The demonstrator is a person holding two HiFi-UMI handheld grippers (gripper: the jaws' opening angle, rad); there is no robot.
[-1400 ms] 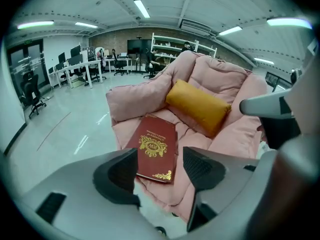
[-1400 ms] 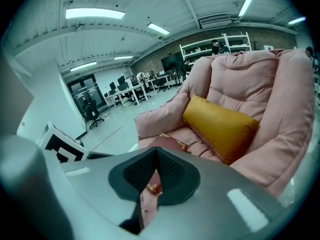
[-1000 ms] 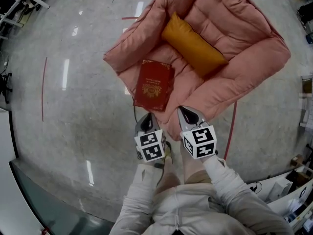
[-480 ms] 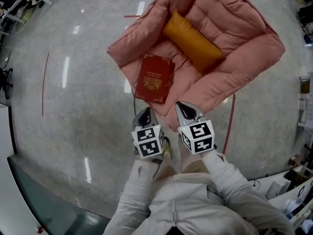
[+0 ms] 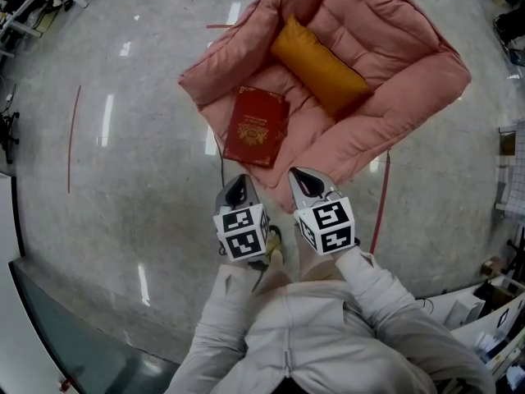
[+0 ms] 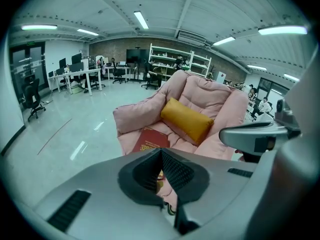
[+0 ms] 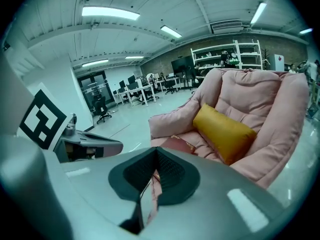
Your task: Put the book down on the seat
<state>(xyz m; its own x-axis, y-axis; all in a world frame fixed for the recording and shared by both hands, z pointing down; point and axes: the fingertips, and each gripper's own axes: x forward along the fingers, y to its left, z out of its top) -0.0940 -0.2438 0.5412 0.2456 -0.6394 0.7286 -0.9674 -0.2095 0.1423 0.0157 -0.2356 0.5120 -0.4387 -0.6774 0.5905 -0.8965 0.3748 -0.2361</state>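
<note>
Book (image 5: 259,127) flat on seat (image 5: 394,48) — looks done; left gripper (image 5: 238,191), right gripper (image 5: 308,183) closed, empty, apart from it — nothing left.

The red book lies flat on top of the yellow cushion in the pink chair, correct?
No. The head view shows the red book flat on the pink chair's seat, beside the yellow cushion, not on top of it.

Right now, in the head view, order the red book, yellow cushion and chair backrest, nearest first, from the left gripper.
1. Red book, lying just ahead of the left gripper.
2. Yellow cushion, behind the book, to its right.
3. Chair backrest, farthest back.
</note>
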